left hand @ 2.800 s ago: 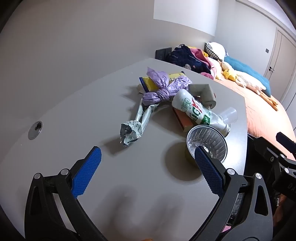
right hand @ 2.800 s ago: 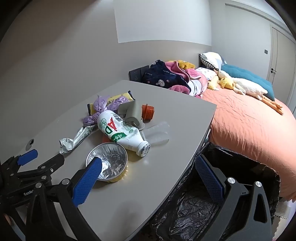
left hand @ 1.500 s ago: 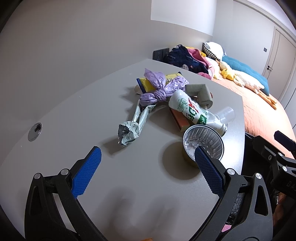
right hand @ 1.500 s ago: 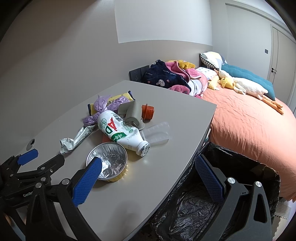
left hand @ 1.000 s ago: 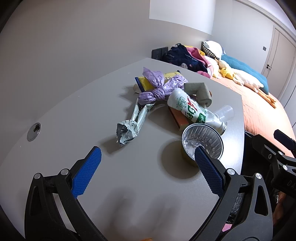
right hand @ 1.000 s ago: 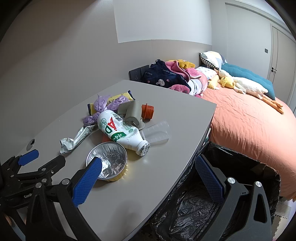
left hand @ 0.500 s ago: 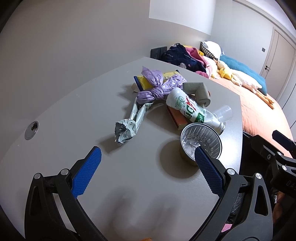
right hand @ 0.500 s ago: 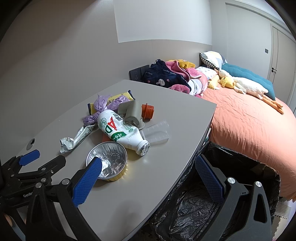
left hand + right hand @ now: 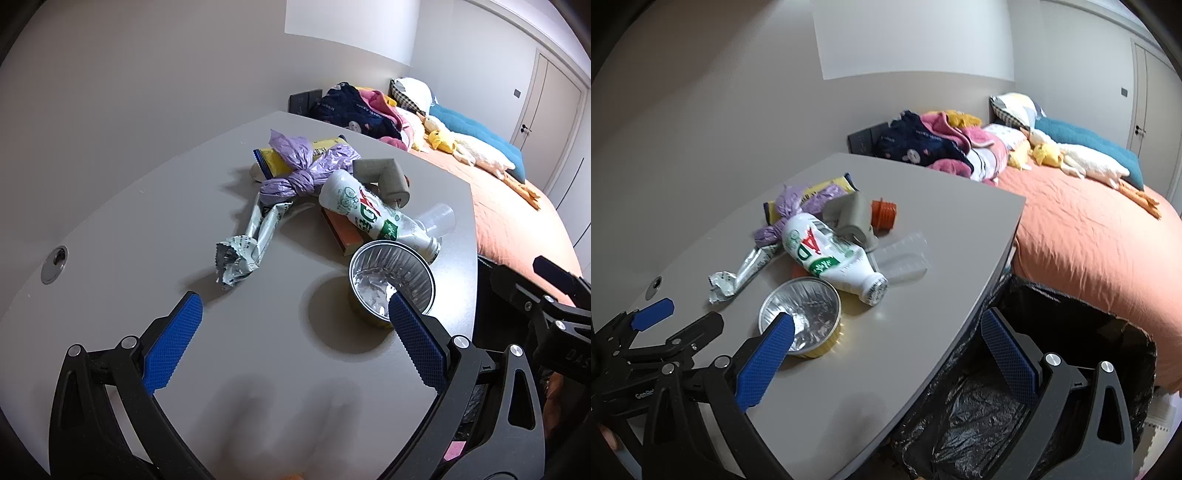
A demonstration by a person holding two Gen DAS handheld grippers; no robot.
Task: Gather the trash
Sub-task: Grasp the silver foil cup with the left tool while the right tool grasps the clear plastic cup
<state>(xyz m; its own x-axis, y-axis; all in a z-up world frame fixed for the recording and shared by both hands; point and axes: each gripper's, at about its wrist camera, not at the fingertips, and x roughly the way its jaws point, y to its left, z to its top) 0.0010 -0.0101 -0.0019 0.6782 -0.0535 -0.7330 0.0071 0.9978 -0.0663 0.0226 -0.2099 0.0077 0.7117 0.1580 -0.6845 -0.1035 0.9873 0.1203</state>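
A pile of trash lies on the grey table [image 9: 129, 206]: a foil cup [image 9: 391, 280] nearest me, a white plastic bottle [image 9: 369, 214] on its side, a crumpled silver wrapper [image 9: 247, 240], a knotted purple bag [image 9: 295, 173], a yellow packet [image 9: 295, 157], a grey foam piece [image 9: 388, 177] and a clear cup [image 9: 437, 218]. My left gripper [image 9: 291, 317] is open and empty above the table's near part, short of the wrapper and foil cup. My right gripper [image 9: 886, 332] is open and empty over the table's right edge, with the foil cup [image 9: 799, 314] by its left finger.
A bin lined with a black bag [image 9: 1015, 406] stands below the table's right edge. An orange cap [image 9: 884, 214] and an orange block [image 9: 343, 230] lie in the pile. A bed [image 9: 1089, 236] with clothes and plush toys is beyond. A cable hole [image 9: 55, 258] sits at the table's left.
The left gripper has drifted slightly, so the pile sits a little further left and lower in its view. The right gripper has barely moved. Both stay open.
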